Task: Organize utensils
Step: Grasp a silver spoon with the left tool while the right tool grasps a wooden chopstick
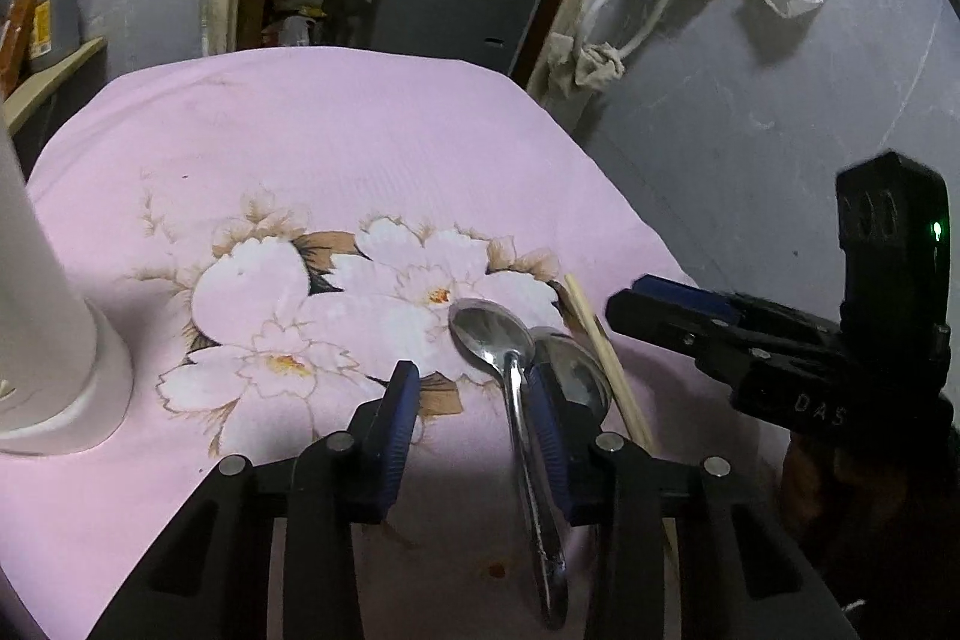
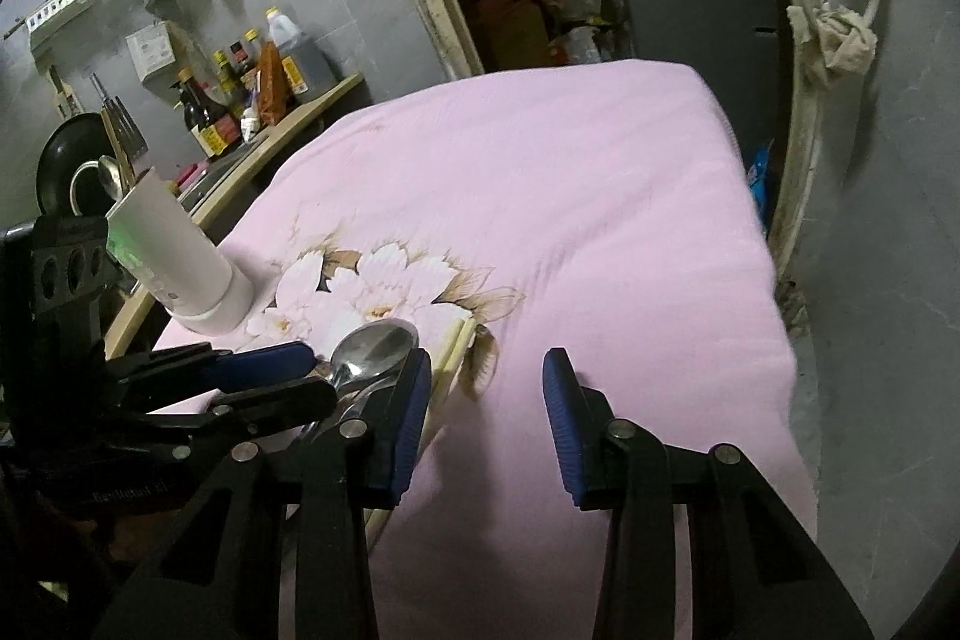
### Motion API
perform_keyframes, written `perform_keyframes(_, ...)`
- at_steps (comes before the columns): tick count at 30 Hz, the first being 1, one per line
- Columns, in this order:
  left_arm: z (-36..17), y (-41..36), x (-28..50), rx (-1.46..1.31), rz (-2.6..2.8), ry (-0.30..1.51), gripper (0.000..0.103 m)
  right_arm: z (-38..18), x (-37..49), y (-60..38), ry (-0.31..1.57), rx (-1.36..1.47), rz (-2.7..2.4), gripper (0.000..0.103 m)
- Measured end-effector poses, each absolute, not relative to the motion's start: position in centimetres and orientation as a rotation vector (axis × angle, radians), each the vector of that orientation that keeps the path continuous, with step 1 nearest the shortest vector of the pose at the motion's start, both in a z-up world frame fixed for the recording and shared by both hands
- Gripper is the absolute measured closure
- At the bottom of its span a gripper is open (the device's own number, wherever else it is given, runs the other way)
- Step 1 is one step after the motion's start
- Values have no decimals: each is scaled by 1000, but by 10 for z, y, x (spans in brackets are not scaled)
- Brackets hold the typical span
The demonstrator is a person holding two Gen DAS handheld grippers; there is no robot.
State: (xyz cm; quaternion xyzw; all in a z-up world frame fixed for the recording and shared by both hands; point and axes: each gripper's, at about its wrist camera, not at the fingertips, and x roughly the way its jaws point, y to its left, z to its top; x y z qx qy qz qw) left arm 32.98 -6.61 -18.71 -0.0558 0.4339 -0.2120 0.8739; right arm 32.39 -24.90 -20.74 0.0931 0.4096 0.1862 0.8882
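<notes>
Centrally, two metal spoons are seen lying side by side on a pink cloth point(image 1: 360, 142) printed with white flowers; the nearer spoon point(image 1: 493, 334) is shiny, bowl up, its long handle running toward the camera, and the second spoon point(image 1: 573, 370) is partly hidden behind a finger of the left gripper point(image 1: 471, 430). Pale wooden chopsticks point(image 1: 606, 358) are laid just beside the spoons, on their right in the left wrist view. The left gripper's jaws are held partly open, blue ribbed pads apart, with the nearer spoon's handle between them, close against the right-hand pad; a firm pinch cannot be told. The right gripper point(image 2: 486, 424) is likewise partly open, bare cloth between its pads, nothing gripped; its left-hand finger is set just beside the chopsticks. A white cylindrical holder point(image 2: 180, 262) is stood upright on the cloth's edge, well apart from the spoons, with utensils inside. Sauce bottles point(image 2: 240, 94) are lined on a wooden shelf against a grey wall behind it.
</notes>
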Motion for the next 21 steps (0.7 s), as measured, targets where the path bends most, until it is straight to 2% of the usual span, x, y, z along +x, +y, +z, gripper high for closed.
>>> perform_keyframes(5,-189,-70,336,-75,-472,912,68,-213,328,-244,892,180,393,69)
perform_keyframes(7,-189,-70,339,-70,-472,917,71,-213,327,-244,904,169,381,69)
perform_keyframes(10,-189,-71,342,-62,-465,922,75,-213,325,-247,917,152,360,78)
perform_keyframes(14,-188,-70,342,-55,-454,929,79,-211,323,-254,932,180,361,78)
perform_keyframes(21,-190,-67,349,-88,-469,948,79,-212,328,-244,941,158,388,78)
